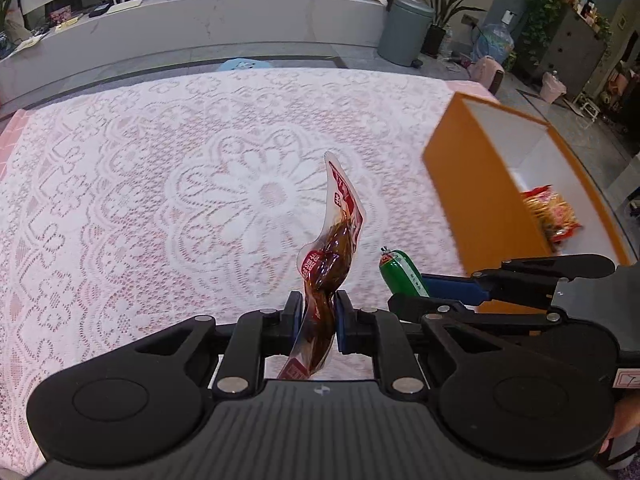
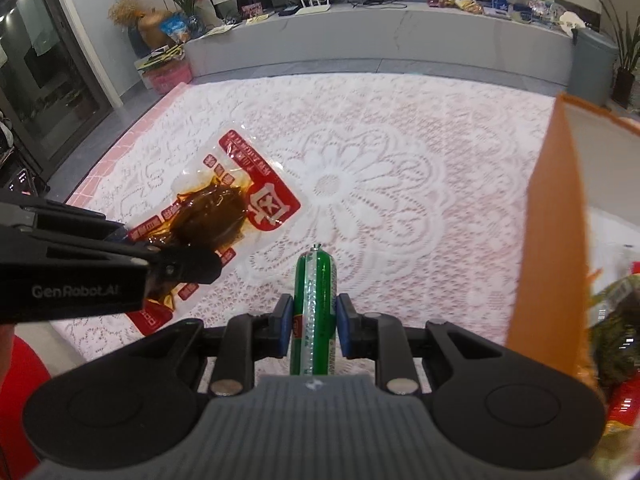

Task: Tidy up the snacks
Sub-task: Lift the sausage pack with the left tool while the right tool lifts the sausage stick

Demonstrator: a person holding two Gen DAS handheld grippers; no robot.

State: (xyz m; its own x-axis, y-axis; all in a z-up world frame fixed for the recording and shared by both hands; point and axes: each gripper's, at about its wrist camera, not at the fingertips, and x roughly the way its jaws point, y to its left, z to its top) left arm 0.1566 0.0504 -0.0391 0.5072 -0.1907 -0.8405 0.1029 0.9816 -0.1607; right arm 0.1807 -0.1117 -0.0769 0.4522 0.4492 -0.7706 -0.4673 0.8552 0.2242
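- The left gripper (image 1: 316, 316) has its fingers clamped on a clear-and-red vacuum pouch of dark braised meat (image 1: 330, 256); pinched low, the pouch curls up and away toward 12 o'clock in the left wrist view, clear of the desk (image 1: 120, 200).
- Gripping near one end probably lets the limp pouch hang free, so it can be lowered into a container without folding under the fingers.
- The right gripper (image 2: 312, 328) has its fingers closed around a green sausage stick (image 2: 316, 312), held lengthwise with its metal-clipped tip pointing to 12 o'clock; a mid-body hold keeps the slippery tube from pivoting.
- In the right wrist view the pouch shows flat-on at about 10 o'clock, with the left gripper's fingers crossing in front of it.
- The orange box (image 1: 472, 184), white inside and open on top, stands on the lace-covered desk at 2 o'clock from the left gripper and at 3 o'clock, just beside, from the right one.
- Inside it lies at least one orange-red snack packet (image 1: 552, 216); the right wrist view also catches dark greenish and red wrappers (image 2: 616, 344) there, too blurred to name.
- Both snacks look to be in transit toward that box, the sausage nearer to its wall, and neither is over the opening yet.
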